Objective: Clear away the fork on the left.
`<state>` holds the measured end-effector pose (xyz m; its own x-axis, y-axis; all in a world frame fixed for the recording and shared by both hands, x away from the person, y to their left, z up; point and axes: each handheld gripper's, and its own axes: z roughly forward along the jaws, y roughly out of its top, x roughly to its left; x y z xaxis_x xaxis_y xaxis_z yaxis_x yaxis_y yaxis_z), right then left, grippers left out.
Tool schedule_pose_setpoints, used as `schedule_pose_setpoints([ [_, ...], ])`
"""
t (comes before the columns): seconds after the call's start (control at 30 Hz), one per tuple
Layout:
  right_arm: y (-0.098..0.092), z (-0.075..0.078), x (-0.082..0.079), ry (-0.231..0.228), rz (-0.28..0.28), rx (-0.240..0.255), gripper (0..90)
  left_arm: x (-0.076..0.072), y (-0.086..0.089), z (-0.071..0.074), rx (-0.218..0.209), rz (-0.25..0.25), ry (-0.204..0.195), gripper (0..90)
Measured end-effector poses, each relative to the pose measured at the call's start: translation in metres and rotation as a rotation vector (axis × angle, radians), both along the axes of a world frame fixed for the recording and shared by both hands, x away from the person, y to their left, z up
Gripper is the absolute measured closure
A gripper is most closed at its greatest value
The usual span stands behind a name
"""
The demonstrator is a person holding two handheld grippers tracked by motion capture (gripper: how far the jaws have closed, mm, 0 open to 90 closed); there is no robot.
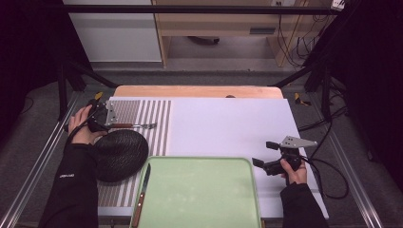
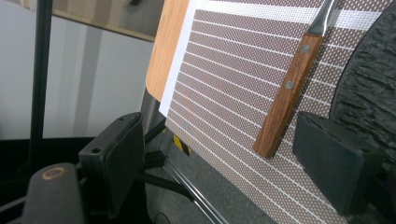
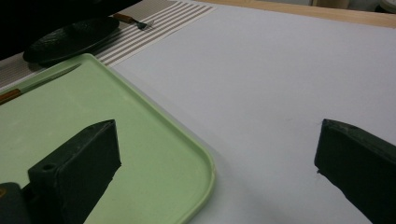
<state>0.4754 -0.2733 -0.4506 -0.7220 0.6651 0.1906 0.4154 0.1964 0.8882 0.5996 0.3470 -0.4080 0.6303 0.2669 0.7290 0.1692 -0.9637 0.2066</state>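
A fork (image 1: 133, 126) with a wooden handle (image 2: 287, 93) lies on the striped placemat (image 1: 152, 118) at the far left. My left gripper (image 1: 97, 121) sits at the handle's end. In the left gripper view its jaws (image 2: 224, 163) stand apart on either side of the handle tip, with neither pad pressing on it. A black plate (image 1: 119, 154) rests on the placemat just in front of the fork. My right gripper (image 1: 265, 154) hovers open over the white mat, right of the green tray (image 1: 199, 194), with nothing between its jaws (image 3: 219, 163).
A wooden-handled knife (image 1: 142, 192) lies along the tray's left edge. The white mat (image 1: 228, 123) covers the middle and right of the wooden table (image 1: 199, 91). Black frame posts stand at both sides, and cables trail at the right.
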Motion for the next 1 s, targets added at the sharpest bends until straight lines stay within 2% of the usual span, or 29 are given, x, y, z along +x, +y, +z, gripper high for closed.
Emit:
schedule_pose_setpoints([
  [0.13,0.0,0.0,0.0,0.001,0.0,-0.002,0.3,0.004,0.003,-0.004,0.013,0.005,0.007,18.6],
  [0.27,0.0,0.0,0.0,0.0,0.0,-0.003,0.3,0.006,0.004,-0.01,0.049,-0.004,0.022,22.3],
  [0.6,0.001,-0.001,0.001,0.001,-0.001,-0.005,0.3,0.01,0.002,-0.024,0.09,-0.039,0.068,31.6],
  [0.7,0.001,-0.001,0.001,0.003,0.0,-0.007,0.3,0.01,0.001,-0.026,0.12,-0.038,0.075,35.0],
  [0.8,0.001,-0.001,0.001,0.003,0.0,-0.007,0.3,0.011,0.002,-0.029,0.113,-0.038,0.09,36.9],
  [1.0,0.001,-0.001,0.001,0.002,-0.001,-0.006,0.3,0.013,0.0,-0.033,0.126,-0.058,0.106,38.0],
])
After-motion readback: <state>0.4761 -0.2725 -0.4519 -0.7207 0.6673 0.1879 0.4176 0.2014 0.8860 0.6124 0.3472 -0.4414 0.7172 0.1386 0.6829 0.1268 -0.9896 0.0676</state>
